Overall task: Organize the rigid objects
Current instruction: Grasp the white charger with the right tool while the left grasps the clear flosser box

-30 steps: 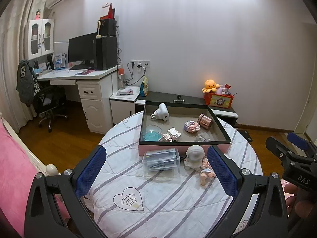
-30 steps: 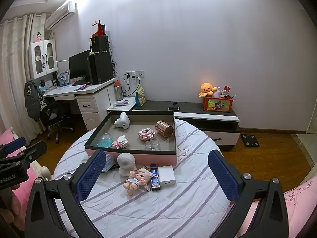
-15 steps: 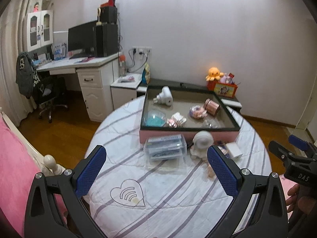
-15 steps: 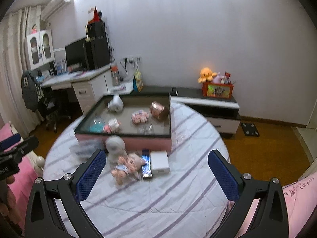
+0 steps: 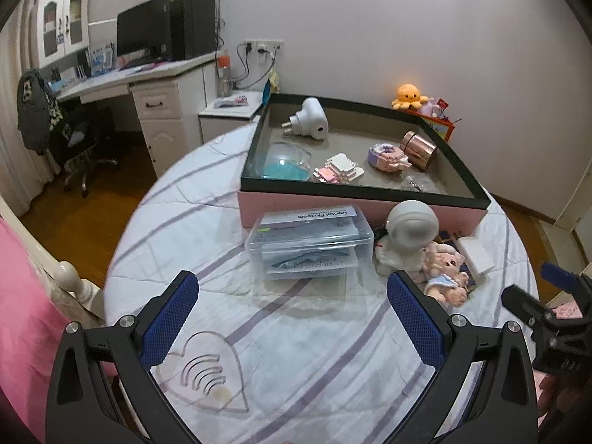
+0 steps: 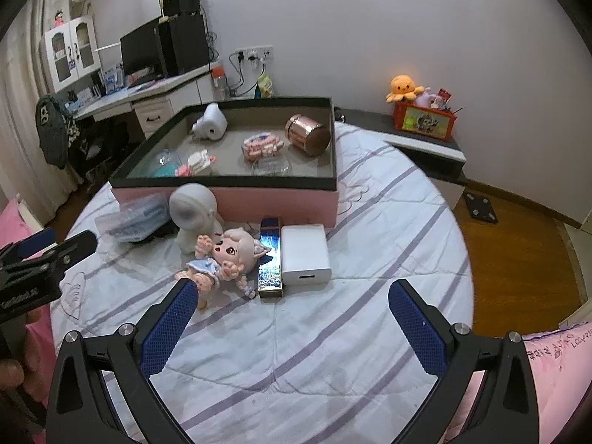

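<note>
A pink box (image 5: 314, 205) with a dark rim holds a white plug-in device (image 5: 307, 122), a copper tin (image 5: 420, 146) and small trinkets. In front of it lie a clear plastic floss box (image 5: 309, 244), a white astronaut figure (image 5: 407, 233), a doll (image 6: 225, 255), a narrow blue box (image 6: 270, 259) and a white charger block (image 6: 305, 253). My left gripper (image 5: 292, 307) is open, just short of the floss box. My right gripper (image 6: 292, 314) is open, just short of the doll and charger.
All sits on a round table with a striped white cloth (image 6: 333, 333). A clear heart-shaped piece (image 5: 203, 370) lies by my left fingers. A desk with a monitor (image 5: 148, 37) stands at the far left, a low cabinet (image 6: 425, 140) behind.
Both grippers have moved forward and down toward the table. The objects now look larger and closer. Both stay open and empty.
</note>
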Tool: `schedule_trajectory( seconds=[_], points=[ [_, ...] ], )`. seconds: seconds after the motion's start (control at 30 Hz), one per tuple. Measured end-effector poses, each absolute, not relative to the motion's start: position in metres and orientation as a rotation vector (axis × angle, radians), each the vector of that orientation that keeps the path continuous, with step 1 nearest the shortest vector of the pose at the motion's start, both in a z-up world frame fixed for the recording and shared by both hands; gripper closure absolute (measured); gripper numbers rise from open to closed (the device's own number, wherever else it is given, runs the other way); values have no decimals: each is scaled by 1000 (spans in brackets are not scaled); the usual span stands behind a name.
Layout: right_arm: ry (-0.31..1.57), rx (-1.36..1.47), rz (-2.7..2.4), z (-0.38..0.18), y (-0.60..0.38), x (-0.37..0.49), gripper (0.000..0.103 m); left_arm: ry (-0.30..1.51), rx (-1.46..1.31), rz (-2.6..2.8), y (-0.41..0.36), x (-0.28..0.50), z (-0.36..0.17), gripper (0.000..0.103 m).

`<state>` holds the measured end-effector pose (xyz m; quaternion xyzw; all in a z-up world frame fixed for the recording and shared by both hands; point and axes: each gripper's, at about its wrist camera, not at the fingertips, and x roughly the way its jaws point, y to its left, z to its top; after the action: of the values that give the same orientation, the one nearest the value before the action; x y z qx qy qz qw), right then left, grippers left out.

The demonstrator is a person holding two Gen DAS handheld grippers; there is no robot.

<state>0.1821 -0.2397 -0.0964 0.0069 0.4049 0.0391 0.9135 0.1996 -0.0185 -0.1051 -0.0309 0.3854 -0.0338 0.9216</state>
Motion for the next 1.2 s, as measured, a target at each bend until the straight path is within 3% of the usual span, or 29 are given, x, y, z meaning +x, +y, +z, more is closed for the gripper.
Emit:
schedule_trajectory(
  seconds=[0.67, 0.8, 0.9, 1.07, 1.2],
  points=[
    [892, 65, 29, -127, -262, 223, 2, 847, -52, -55, -31, 257, -138, 0],
    [907, 82, 28, -136, -266, 231, 9, 858, -59, -57, -30, 260, -143, 2],
    [920, 97, 35, -143, -270, 236, 19, 874, -59, -69, -31, 263, -147, 9],
    [913, 121, 84, -146, -271, 245, 27, 875, -66, -67, -31, 263, -150, 9],
    [915, 98, 112, -142, -268, 244, 50, 868, -53, -59, -29, 261, -149, 9]
  ],
)
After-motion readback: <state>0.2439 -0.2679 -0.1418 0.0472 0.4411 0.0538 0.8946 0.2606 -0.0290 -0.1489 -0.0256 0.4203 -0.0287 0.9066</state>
